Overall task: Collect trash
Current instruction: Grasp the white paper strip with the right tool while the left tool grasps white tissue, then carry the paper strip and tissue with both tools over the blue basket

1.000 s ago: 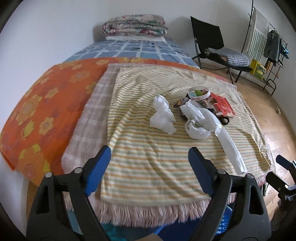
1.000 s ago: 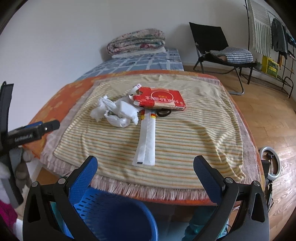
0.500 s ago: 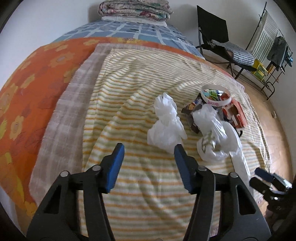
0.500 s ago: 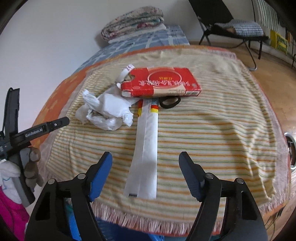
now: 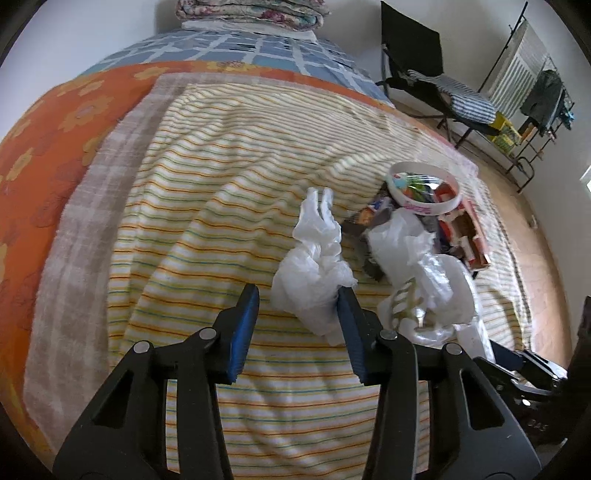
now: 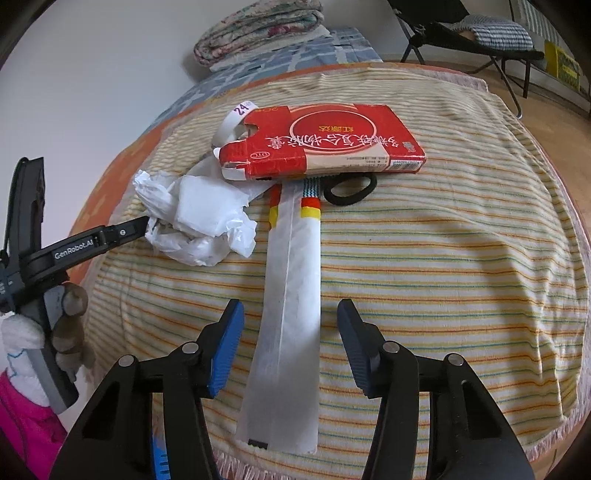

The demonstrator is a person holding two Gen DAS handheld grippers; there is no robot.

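A crumpled white tissue wad (image 5: 314,266) lies on the striped blanket (image 5: 221,192). My left gripper (image 5: 299,299) is open, its blue pads on either side of the wad's near end. A white plastic bag (image 5: 424,266), a white ring of tape (image 5: 424,192) and wrappers lie to its right. In the right wrist view a long white wrapper (image 6: 291,302) lies between the pads of my open right gripper (image 6: 288,314). A red carton (image 6: 325,142) and white crumpled bags (image 6: 199,218) lie beyond it.
A black hair tie (image 6: 351,190) lies by the carton. A blue basket (image 6: 159,461) shows below the blanket's fringed edge. Folded quilts (image 5: 251,9) sit at the bed's far end. A black chair (image 5: 424,62) and a drying rack (image 5: 535,85) stand on the wooden floor.
Both grippers have moved forward and down over the blanket and narrowed. The left now straddles the tissue wad; the right now straddles the long white wrapper.
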